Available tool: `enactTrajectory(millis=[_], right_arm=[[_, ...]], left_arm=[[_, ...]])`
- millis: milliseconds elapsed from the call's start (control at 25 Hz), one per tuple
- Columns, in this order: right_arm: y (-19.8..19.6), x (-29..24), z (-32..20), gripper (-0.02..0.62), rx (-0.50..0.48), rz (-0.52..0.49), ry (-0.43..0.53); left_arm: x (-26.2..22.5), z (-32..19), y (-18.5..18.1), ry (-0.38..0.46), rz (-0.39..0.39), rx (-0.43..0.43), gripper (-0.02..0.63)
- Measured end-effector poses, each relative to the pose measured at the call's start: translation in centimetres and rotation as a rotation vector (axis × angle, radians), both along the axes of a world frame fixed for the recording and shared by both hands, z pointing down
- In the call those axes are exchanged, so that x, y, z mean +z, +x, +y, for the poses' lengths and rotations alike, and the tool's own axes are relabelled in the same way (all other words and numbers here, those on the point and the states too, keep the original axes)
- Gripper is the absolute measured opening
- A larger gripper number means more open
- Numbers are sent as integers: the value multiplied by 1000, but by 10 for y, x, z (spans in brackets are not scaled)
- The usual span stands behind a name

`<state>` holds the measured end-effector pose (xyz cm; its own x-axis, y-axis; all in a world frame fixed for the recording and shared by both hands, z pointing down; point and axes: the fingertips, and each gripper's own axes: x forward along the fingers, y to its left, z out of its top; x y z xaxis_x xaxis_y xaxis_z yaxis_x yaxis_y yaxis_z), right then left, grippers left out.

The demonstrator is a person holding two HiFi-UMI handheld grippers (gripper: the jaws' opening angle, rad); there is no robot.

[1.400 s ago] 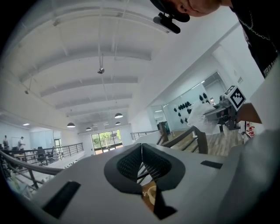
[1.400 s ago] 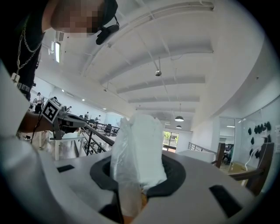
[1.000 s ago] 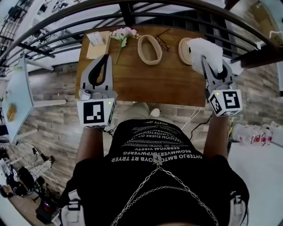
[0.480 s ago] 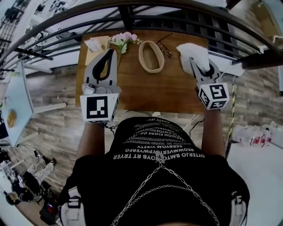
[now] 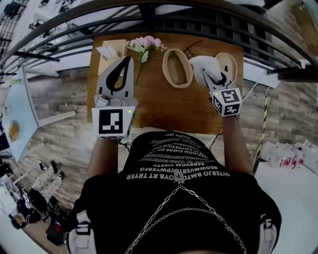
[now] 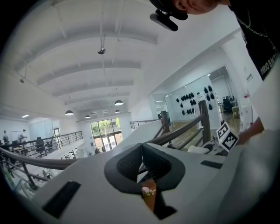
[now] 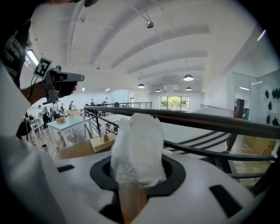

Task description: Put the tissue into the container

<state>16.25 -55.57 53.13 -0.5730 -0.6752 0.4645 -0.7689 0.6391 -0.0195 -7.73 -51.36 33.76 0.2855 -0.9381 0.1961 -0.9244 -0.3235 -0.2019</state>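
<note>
A white tissue [image 5: 202,64] is pinched in my right gripper [image 5: 212,75], which is shut on it. In the right gripper view the tissue [image 7: 138,146] stands up out of the jaws of the right gripper [image 7: 137,173]. It hangs over the wooden table [image 5: 164,101], between two oval wooden containers, the left container [image 5: 177,68] and the right container [image 5: 229,60], and covers the right one's left rim. My left gripper [image 5: 125,63] is shut and holds nothing, raised above the table's left part. In its own view the left gripper [image 6: 141,158] points upward.
Pink flowers [image 5: 144,44] lie at the table's far edge beside a tan box with a paper slip [image 5: 108,52]. Glasses [image 5: 191,49] lie behind the left container. A dark metal railing [image 5: 149,12] runs just beyond the table.
My right gripper has carried the tissue leftward, from over the right container toward the gap between the two containers. The left gripper has moved slightly forward over the table.
</note>
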Motion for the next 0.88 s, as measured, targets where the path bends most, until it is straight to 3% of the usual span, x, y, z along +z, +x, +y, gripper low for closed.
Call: enactTrajectory(millis=[360, 880], right_arm=[[-49, 74, -30, 132, -48, 27, -133], [-85, 175, -33, 132, -108, 179, -292]], left_arm=[[31, -31, -19, -77, 13, -1, 29], [46, -42, -29, -127, 30, -6, 29]])
